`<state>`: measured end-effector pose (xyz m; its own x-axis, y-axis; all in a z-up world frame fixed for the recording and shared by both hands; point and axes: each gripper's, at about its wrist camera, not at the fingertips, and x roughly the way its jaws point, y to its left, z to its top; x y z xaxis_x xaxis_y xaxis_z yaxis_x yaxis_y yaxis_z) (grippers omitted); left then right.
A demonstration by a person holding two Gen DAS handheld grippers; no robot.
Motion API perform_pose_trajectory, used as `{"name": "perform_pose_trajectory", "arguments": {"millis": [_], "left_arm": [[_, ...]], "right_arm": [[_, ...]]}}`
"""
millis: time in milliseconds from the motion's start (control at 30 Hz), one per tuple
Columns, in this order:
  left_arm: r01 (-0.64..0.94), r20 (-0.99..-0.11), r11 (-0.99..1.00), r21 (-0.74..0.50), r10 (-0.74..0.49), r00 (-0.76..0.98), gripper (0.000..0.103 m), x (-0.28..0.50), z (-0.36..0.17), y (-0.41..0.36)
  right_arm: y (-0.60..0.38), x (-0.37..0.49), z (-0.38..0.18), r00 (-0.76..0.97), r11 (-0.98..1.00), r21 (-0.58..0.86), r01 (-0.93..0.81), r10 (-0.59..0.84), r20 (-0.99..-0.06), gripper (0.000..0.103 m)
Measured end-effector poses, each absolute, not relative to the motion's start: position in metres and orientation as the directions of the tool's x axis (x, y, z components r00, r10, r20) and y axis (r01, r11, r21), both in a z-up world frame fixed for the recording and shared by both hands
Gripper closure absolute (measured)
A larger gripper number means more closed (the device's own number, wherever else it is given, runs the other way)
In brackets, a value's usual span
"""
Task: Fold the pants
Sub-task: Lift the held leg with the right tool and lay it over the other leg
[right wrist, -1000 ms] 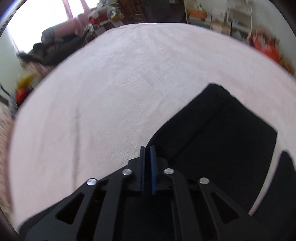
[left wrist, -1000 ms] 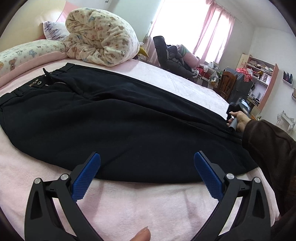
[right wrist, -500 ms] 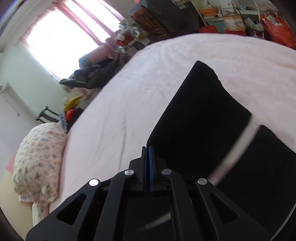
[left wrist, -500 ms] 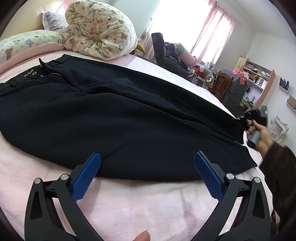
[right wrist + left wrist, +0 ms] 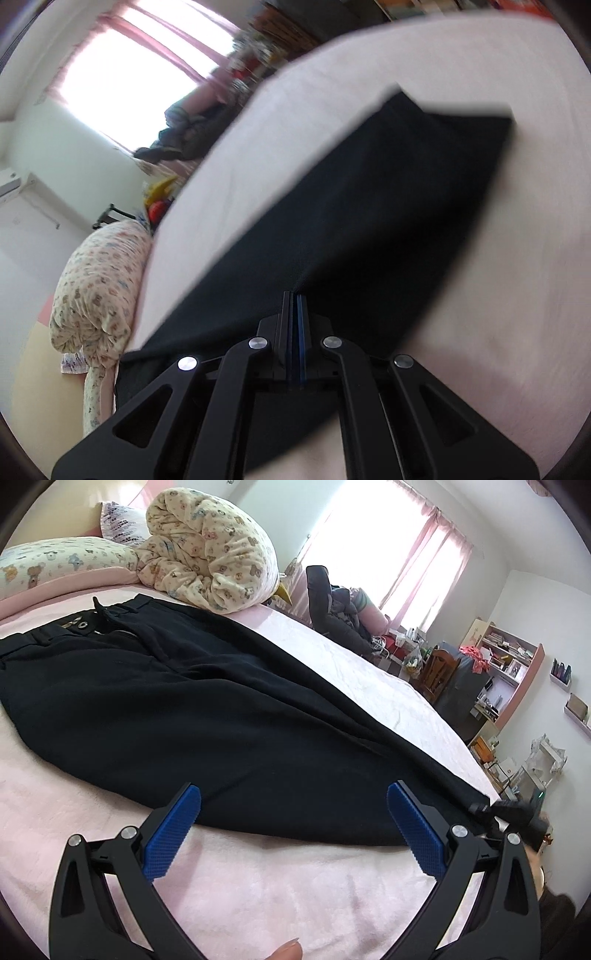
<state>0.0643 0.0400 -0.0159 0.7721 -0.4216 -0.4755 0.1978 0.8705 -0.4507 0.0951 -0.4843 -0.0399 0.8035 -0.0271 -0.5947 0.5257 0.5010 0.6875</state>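
Observation:
Black pants (image 5: pixel 221 716) lie flat on the pink bed (image 5: pixel 295 882), waistband at the far left, legs running to the right. My left gripper (image 5: pixel 293 830) is open and empty, just above the bed at the pants' near edge. My right gripper (image 5: pixel 294 306) is shut on the black pants (image 5: pixel 369 206), pinching the cloth near the leg end; in the left wrist view it shows at the far right (image 5: pixel 517 812) by the hem.
A rolled teddy-print quilt (image 5: pixel 210 550) and pillows (image 5: pixel 55 565) lie at the head of the bed. A chair piled with clothes (image 5: pixel 332 605), shelves (image 5: pixel 506 657) and a window stand beyond the bed's far side.
My right gripper has moved with the pant leg in it, its view swinging toward the head of the bed. My left gripper has shifted slightly and stays open.

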Motion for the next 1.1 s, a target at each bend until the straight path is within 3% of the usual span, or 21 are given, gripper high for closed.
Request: {"name": "perform_pose_trajectory", "arguments": {"millis": [200,300,433,500,533,567,600,667,700,833,1100], "left_arm": [[0.189,-0.452,0.843,-0.503,-0.443,0.774,0.002,0.06,-0.018,0.054],[0.172,-0.432,0.811,-0.558,-0.462,0.775,0.002,0.061,-0.018,0.066],[0.104,-0.401,0.78,-0.616,-0.425,0.811,0.002,0.063,-0.013,0.092],[0.075,-0.387,0.772,-0.631,-0.397,0.832,0.002,0.062,-0.01,0.105],[0.054,-0.383,0.769,-0.637,-0.377,0.843,0.002,0.062,-0.009,0.114],[0.029,-0.383,0.767,-0.641,-0.353,0.854,0.002,0.063,-0.008,0.122],[0.006,-0.386,0.766,-0.643,-0.331,0.861,0.002,0.063,-0.008,0.129],[-0.031,-0.384,0.758,-0.652,-0.295,0.875,0.002,0.063,-0.012,0.142],[-0.029,-0.38,0.745,-0.666,-0.306,0.873,0.002,0.065,-0.015,0.147],[-0.053,-0.328,0.643,-0.764,-0.317,0.89,0.002,0.071,-0.029,0.165],[-0.024,-0.347,0.724,-0.69,-0.301,0.888,0.002,0.078,-0.023,0.152]], "right_arm": [[-0.477,0.073,-0.031,0.756,0.509,0.634,0.583,-0.054,-0.652,0.099],[-0.465,0.058,-0.015,0.783,0.508,0.661,0.552,-0.043,-0.621,0.099],[-0.413,0.093,0.015,0.825,0.569,0.727,0.384,0.142,-0.547,0.097],[-0.384,0.12,0.023,0.829,0.541,0.787,0.297,0.263,-0.494,0.074],[-0.37,0.134,0.026,0.825,0.524,0.808,0.269,0.309,-0.474,0.042],[-0.356,0.149,0.028,0.822,0.508,0.827,0.241,0.346,-0.452,0.035],[-0.338,0.169,0.03,0.821,0.483,0.853,0.2,0.393,-0.415,0.036],[-0.31,0.204,0.029,0.809,0.439,0.885,0.159,0.455,-0.371,0.056],[-0.298,0.222,0.026,0.8,0.401,0.902,0.159,0.483,-0.356,0.057],[-0.264,0.275,0.001,0.768,0.265,0.937,0.225,0.544,-0.339,0.059],[-0.275,0.319,-0.055,0.776,0.086,0.895,0.437,0.467,-0.424,0.059]]}}
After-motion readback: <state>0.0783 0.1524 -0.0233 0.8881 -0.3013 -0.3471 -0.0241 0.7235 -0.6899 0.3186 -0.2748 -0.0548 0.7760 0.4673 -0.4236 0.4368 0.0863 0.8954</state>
